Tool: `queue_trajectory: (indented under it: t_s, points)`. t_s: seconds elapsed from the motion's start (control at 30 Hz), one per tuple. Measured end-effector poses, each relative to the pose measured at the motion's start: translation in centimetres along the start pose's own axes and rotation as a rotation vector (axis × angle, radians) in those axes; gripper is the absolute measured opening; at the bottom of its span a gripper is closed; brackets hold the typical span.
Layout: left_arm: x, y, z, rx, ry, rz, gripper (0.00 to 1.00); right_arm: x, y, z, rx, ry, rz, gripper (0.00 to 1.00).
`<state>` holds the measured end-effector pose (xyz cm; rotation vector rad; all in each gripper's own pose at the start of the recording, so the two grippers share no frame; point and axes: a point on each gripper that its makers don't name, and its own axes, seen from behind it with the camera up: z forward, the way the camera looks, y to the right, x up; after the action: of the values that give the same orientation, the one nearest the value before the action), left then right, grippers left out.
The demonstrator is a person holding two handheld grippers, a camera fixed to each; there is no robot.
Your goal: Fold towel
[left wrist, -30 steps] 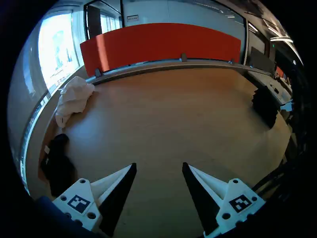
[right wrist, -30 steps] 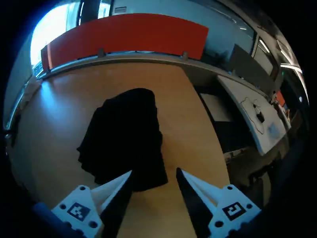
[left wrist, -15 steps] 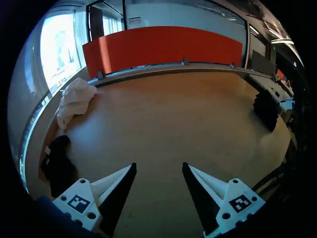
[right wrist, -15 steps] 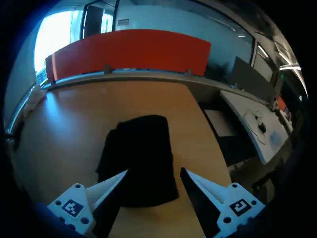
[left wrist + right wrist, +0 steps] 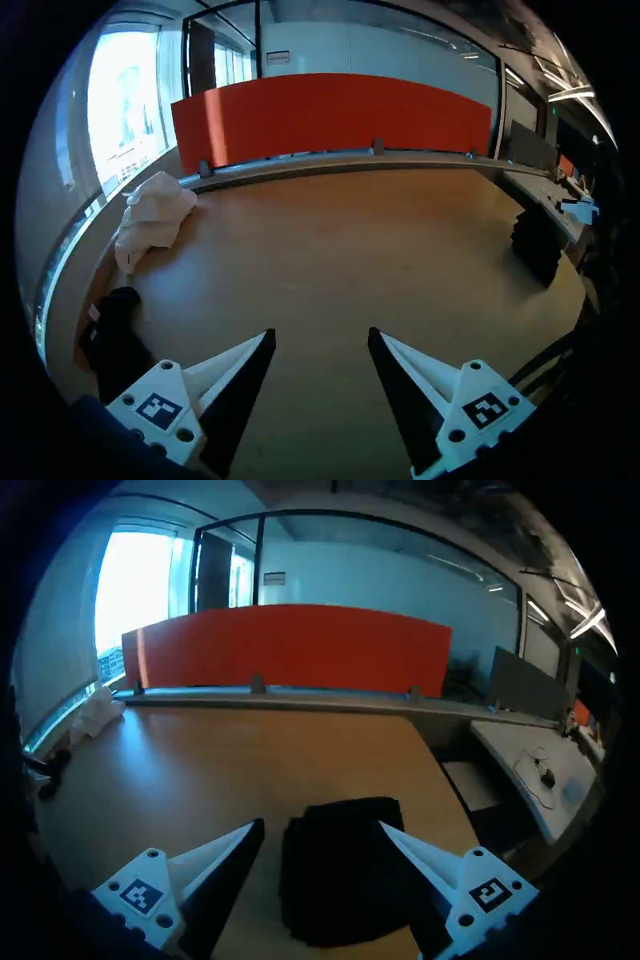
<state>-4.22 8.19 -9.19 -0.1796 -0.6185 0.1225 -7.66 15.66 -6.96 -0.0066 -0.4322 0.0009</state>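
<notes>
Seemingly folded already: dark towel (image 5: 340, 872) lying as a compact stack at 6 o'clock in the right gripper view, framed by the right gripper (image 5: 320, 824), spread wide and clasping nothing. Likewise spread and empty, the left gripper (image 5: 320, 332), over bare wooden table (image 5: 344, 248). Perhaps next to fold: crumpled white cloth (image 5: 152, 216) at 10 o'clock. Beyond, at 12 o'clock, orange partition (image 5: 336, 112); bright windows (image 5: 120, 104) at 10 o'clock.

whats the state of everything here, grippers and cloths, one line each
left gripper: open, holding nothing, over bare table
right gripper: open, holding nothing, over the black towel
black towel: looks folded, lying flat on the table
white cloth: crumpled in a heap, not folded
small black cloth: bunched up near the table edge
</notes>
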Motion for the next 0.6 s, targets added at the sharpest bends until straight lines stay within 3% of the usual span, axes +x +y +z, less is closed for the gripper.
queue_trajectory:
  t_s: [0.3, 0.6]
  points:
    - [2.8, -0.7, 0.4, 0.015, 0.085, -0.041, 0.85, 5.4, -4.8, -0.1, 0.051, 0.160, 0.042, 1.00]
    - [6.4, -2.0, 0.0, 0.054, 0.206, -0.072, 0.85, 9.6, -7.6, -0.7, 0.046, 0.301, 0.044, 1.00]
